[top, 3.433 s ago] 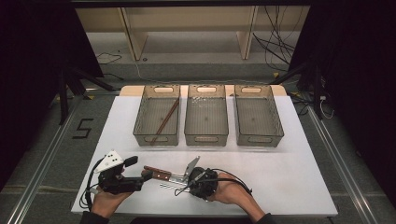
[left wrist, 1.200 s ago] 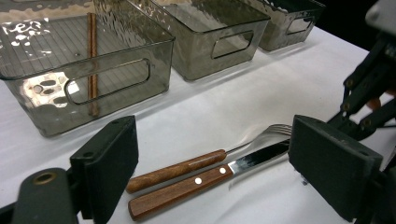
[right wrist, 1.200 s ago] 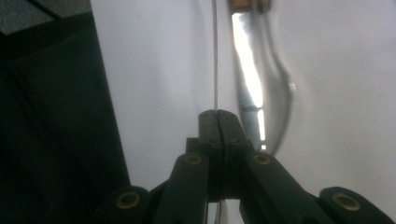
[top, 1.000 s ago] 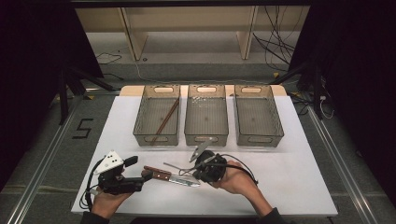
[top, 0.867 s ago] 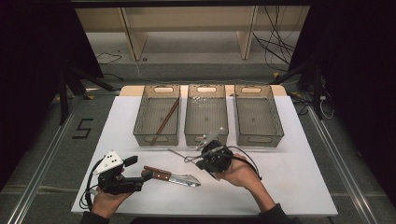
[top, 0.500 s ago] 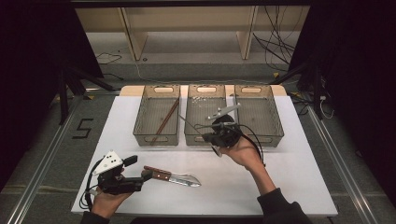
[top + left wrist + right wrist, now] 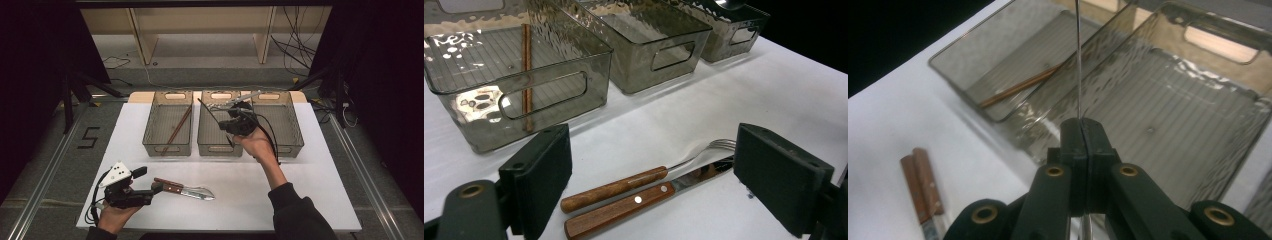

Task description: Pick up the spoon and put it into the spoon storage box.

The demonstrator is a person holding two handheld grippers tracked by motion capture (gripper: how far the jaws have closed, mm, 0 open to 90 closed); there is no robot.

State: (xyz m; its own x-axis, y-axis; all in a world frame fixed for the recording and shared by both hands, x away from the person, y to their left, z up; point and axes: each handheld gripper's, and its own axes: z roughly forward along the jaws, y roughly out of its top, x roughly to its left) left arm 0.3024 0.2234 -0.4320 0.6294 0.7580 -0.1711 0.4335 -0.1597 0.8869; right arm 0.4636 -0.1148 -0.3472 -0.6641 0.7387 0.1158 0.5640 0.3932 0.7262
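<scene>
Looks like a cutlery-sorting job, mid-run. Closest to the person, the left gripper [image 7: 147,180] sits low on the white surface [image 7: 300,200] with its jaws spread wide and nothing clamped. In the left gripper view, a fork [image 7: 624,184] and a knife [image 7: 624,206] lie side by side between those jaws, wooden handles toward the camera, pads not touching either one.

Further out, the right gripper [image 7: 1082,135] is up off the surface with its jaws pinched tight on a thin metal rod [image 7: 1078,65], maybe a metal chopstick, can't say for sure. The rod sticks out past the jaws and hangs over the middle bin [image 7: 220,149]. From the high view it slants across that bin toward the one on the left.

At the back there are three clear bins in a row. The left bin [image 7: 167,149] has wooden chopsticks [image 7: 177,127] in it. The middle one looks bare, and I can't make out anything in the right bin [image 7: 295,145].

My read: this is the carry-and-drop step for the rod. Next move should be lowering it until it lies along the bin's length inside the walls, then opening the jaws. Let go while it's slanted and an end could hang up on the rim. After that, fork or knife is up.
</scene>
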